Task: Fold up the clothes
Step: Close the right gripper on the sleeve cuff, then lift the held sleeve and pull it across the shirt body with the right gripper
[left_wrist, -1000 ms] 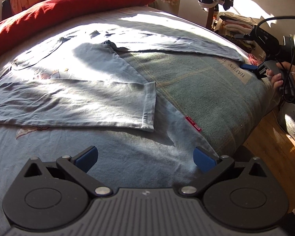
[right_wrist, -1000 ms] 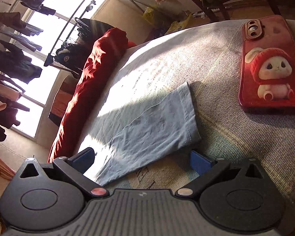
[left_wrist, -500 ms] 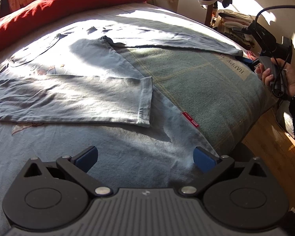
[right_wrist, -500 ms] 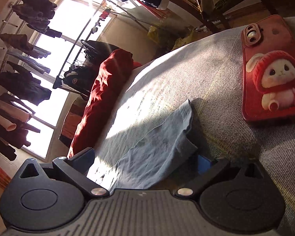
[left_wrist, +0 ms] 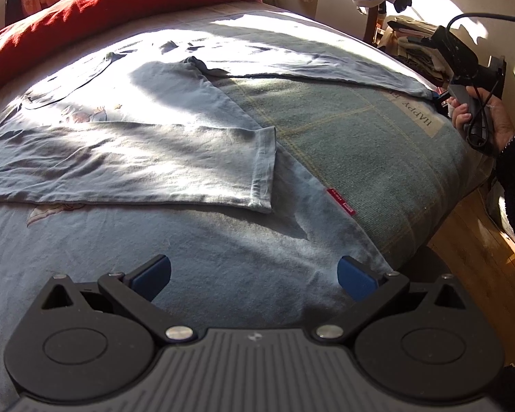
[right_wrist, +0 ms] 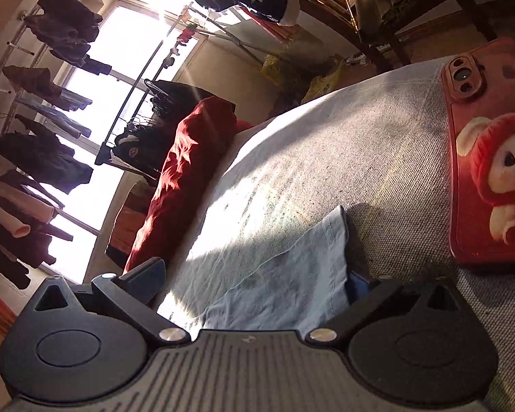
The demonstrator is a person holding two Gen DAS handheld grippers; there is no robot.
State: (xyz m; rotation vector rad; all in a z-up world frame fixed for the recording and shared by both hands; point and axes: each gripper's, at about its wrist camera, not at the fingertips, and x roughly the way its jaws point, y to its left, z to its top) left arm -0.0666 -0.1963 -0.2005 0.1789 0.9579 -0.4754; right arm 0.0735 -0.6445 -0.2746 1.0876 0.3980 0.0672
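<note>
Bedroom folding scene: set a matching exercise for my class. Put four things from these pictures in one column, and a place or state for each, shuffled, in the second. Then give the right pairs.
Things
1. phone in red bunny case
2. red pillow
3. folded sleeve
4. left gripper

Places or states
A. lying across the light blue shirt
B. at the far end of the bed
C. open above the shirt's hem
D. on the grey cover near the other sleeve's cuff

Pairs: 1-D, 2-B, 3-A, 4-C

"HAPPY" on the blanket's beige label (left_wrist: 418,116), rest cut off, shirt's red tag (left_wrist: 340,202) unreadable
</note>
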